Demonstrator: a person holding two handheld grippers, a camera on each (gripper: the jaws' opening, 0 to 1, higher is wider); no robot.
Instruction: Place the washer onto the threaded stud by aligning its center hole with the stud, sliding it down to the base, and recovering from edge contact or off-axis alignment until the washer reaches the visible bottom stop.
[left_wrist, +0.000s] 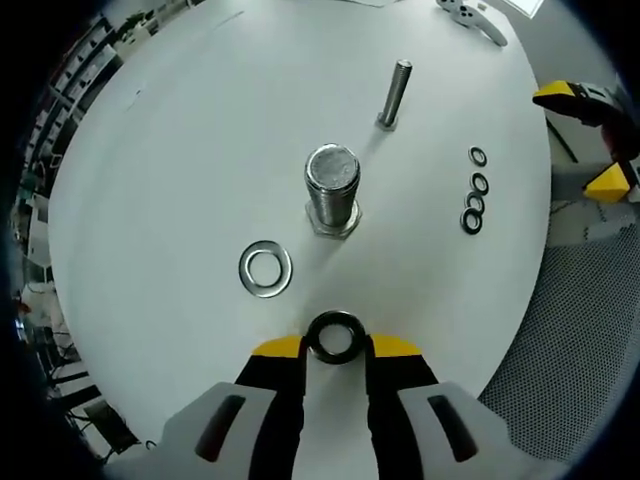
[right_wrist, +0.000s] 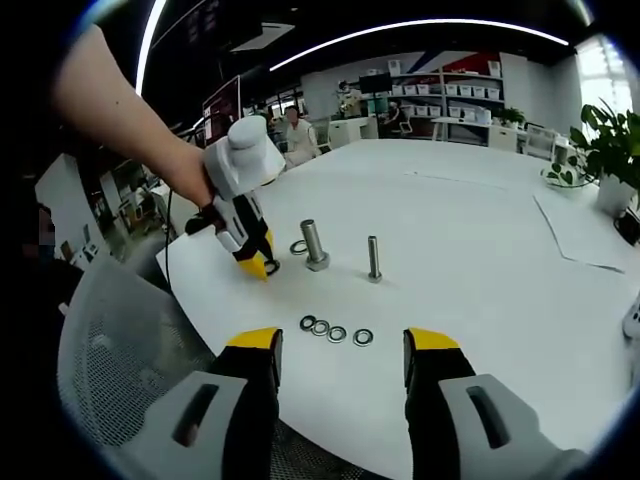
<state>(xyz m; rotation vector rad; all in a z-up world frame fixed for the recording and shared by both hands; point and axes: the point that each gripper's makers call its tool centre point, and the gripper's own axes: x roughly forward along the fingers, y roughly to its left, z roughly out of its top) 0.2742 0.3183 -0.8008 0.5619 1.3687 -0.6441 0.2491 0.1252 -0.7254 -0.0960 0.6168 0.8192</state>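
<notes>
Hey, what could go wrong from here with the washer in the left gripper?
The left gripper pinches the dark washer only by its rim, so it might slip or tilt on the way over. The large stud looks about as wide as the washer's hole, so an off-axis approach could catch the edge. The silver washer lies near that path and could get nudged.

Shiny metal washer (left_wrist: 334, 337), bright steel threaded stud (left_wrist: 332, 188) (its top brushed), on a smooth matt white table (left_wrist: 180, 170).
</notes>
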